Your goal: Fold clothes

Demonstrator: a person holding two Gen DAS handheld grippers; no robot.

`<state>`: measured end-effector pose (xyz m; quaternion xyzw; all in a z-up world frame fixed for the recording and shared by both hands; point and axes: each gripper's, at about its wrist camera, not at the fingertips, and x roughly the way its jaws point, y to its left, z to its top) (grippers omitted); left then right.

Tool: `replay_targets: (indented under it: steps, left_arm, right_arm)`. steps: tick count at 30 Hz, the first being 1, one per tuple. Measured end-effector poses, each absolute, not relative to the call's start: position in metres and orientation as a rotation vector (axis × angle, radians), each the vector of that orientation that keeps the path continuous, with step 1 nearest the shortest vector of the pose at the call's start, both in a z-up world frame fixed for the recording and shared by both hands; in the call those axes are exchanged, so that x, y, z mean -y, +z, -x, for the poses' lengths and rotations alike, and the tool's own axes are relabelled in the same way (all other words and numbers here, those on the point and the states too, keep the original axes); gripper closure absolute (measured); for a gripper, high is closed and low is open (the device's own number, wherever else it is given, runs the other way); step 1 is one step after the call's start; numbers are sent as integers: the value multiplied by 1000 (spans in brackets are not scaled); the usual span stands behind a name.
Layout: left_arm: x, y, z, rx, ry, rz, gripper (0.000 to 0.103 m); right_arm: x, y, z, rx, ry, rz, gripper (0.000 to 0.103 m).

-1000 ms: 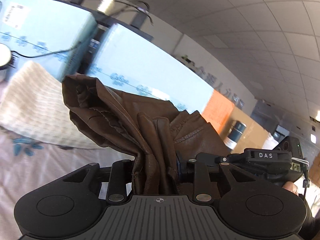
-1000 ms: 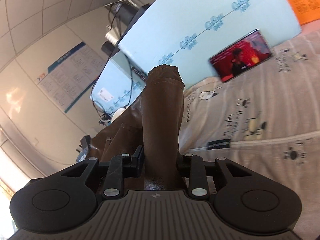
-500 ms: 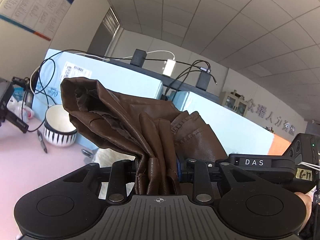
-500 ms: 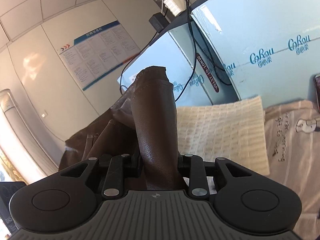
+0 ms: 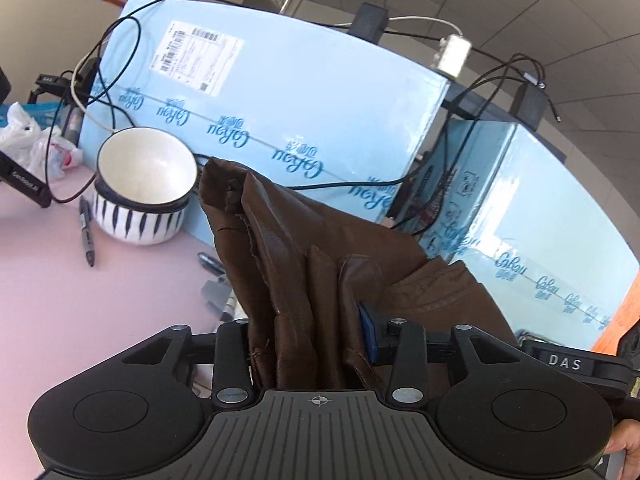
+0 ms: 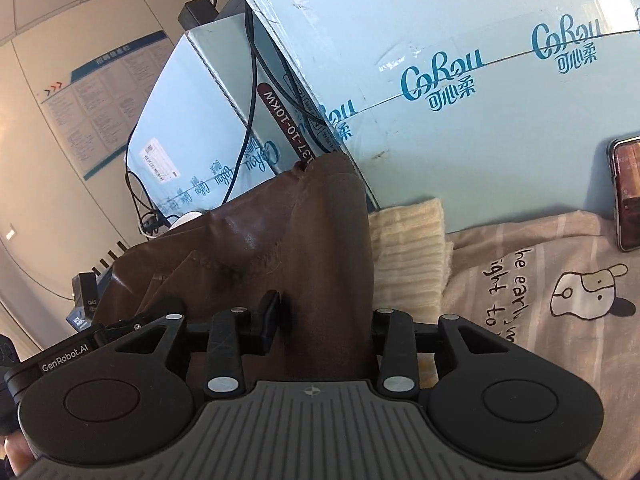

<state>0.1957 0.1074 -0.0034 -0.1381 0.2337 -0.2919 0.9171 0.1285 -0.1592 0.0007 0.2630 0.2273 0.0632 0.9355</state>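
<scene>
Gripping bunched brown leather garment (image 5: 304, 280) in both clamped grippers, left (image 5: 316, 344) and right (image 6: 324, 324)

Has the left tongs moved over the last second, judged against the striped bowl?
Yes. The left tongs, shut on the brown leather garment, swung left and tipped down: the striped bowl, first cut off at the frame's left edge, now sits well inside it.
</scene>
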Motion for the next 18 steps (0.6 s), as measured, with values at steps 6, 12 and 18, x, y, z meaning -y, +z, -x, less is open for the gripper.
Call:
replay_targets:
  steps: [6, 12, 18]
  left_arm:
    - [-113, 8, -171, -383, -505, 204, 11]
    - [-113, -1, -180, -426, -359, 132, 8]
    - [-117, 2, -170, -361, -266, 143, 8]
  right_arm:
    - [158, -5, -116, -410, 57, -455, 43]
    - [157, -7, -113, -358, -64, -323, 20]
    - [156, -1, -110, -365, -62, -317, 18]
